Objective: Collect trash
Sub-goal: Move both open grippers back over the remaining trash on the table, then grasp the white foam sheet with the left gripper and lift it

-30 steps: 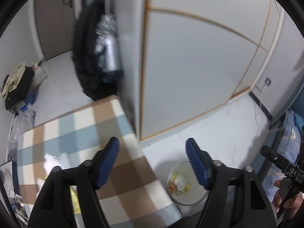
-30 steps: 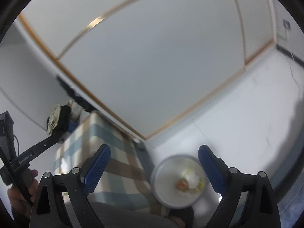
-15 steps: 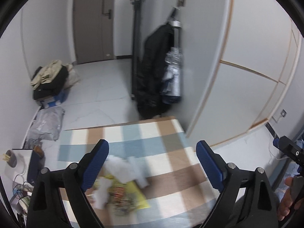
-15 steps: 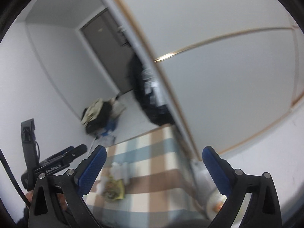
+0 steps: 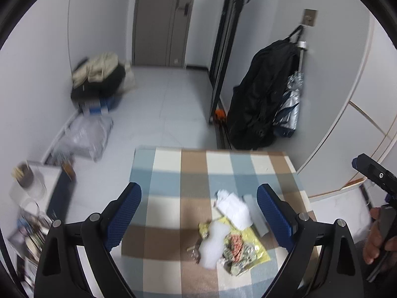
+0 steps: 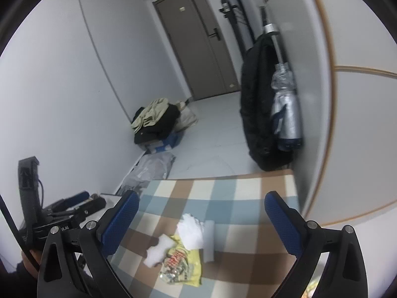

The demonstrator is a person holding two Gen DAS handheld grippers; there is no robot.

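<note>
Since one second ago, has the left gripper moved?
Yes. The left gripper has swung from the bin and cabinet toward the door; the trash on the table now lies between its open fingers.

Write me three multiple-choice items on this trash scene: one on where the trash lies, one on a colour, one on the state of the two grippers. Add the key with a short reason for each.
1. Where does the pile of trash lie?
A. On the checked tablecloth
B. On the floor by the door
C. Inside the hanging black bag

2. What colour is the flat snack wrapper at the bottom of the pile?
A. Red
B. Yellow
C. Green

3. How do the two grippers stand?
A. Both shut on trash
B. Left shut, right open
C. Both open, holding nothing

Key: A, the crumpled white tissue and white foam piece rest on the checked tablecloth. B, the snack wrapper is yellow in both views. C, the left gripper and the right gripper have their blue fingers spread wide, nothing between them.
</note>
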